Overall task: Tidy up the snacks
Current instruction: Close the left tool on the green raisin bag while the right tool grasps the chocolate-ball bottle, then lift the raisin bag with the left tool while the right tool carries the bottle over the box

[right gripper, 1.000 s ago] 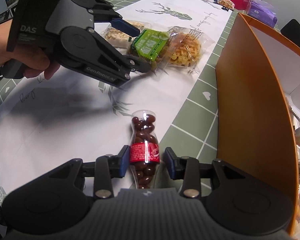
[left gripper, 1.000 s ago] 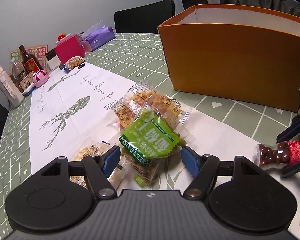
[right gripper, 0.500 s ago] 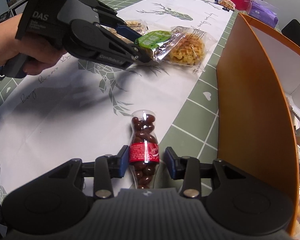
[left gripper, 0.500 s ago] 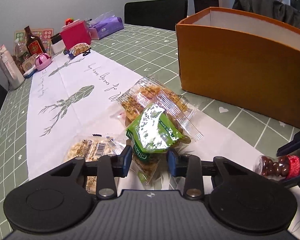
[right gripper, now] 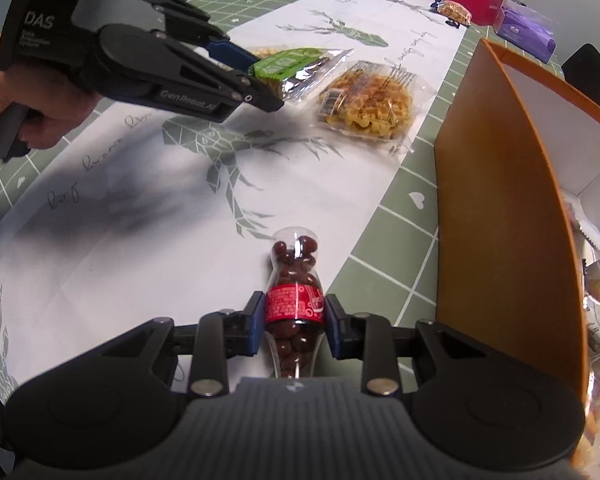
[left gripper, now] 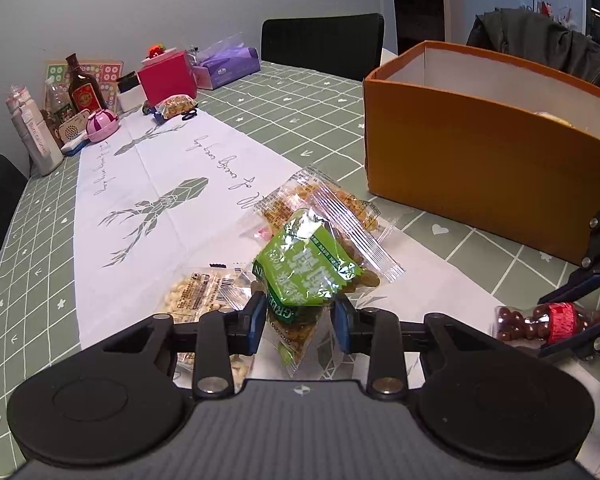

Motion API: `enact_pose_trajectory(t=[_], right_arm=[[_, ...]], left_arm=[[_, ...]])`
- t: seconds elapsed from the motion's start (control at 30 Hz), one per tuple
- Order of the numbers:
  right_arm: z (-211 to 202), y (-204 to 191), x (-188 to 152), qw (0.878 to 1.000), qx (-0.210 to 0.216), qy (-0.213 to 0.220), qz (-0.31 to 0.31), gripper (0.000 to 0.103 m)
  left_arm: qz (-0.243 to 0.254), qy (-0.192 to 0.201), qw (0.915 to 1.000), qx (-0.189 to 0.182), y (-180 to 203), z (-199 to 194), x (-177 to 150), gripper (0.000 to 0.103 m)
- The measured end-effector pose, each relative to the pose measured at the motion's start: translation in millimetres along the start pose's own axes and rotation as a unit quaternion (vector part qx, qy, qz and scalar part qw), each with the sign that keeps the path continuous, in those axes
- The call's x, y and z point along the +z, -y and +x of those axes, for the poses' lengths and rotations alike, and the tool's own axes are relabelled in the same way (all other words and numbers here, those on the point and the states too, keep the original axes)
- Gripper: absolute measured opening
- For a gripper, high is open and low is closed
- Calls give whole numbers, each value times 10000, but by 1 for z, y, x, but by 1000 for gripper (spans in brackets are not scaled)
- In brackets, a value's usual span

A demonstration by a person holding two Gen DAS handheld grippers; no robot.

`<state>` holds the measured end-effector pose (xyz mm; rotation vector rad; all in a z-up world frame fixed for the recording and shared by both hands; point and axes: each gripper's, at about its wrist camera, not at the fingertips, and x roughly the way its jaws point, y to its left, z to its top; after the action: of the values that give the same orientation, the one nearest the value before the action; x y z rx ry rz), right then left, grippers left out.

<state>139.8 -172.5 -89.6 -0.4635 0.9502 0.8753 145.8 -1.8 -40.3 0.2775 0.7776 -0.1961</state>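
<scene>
My left gripper [left gripper: 300, 318] is shut on a green raisin packet [left gripper: 306, 270] and holds it off the white runner; it shows from the side in the right wrist view [right gripper: 260, 80], with the packet [right gripper: 288, 62] lifted. My right gripper [right gripper: 294, 320] is shut on a small clear bottle of chocolate beans with a red label [right gripper: 295, 300], also seen in the left wrist view [left gripper: 540, 320]. A clear waffle packet [right gripper: 368, 104] lies on the runner. A packet of pale nuts [left gripper: 198, 294] lies under my left gripper. The orange box [left gripper: 480, 160] stands to the right.
The orange box's near wall [right gripper: 508, 220] rises close to my right gripper, with packets inside it. At the table's far end stand a pink box [left gripper: 166, 78], a purple tissue pack [left gripper: 228, 64], a dark bottle [left gripper: 85, 90] and small items. A black chair [left gripper: 324, 40] stands behind.
My left gripper closed on the green raisin packet and lifted it off the waffle packet. My right gripper stayed still, holding the bottle.
</scene>
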Motion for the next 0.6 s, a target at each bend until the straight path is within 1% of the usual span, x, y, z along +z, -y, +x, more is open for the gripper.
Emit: enact_pose_trajectory(t=[0.13, 0.23, 0.47, 0.6], right_arm=[[-9, 1, 5, 9999, -49, 143, 60, 29], [-12, 0, 8, 9998, -86, 166, 58, 29], [-7, -11, 1, 9995, -194, -173, -201, 29], [-7, -10, -1, 9995, -189, -213, -117, 29]], left_arm=[[-23, 83, 10000, -7, 0, -9, 1, 39], [-49, 174, 9998, -27, 3, -17, 4, 39], [-83, 288, 9995, -75, 7, -25, 9, 39], [-87, 324, 9994, -81, 9, -28, 9, 39]])
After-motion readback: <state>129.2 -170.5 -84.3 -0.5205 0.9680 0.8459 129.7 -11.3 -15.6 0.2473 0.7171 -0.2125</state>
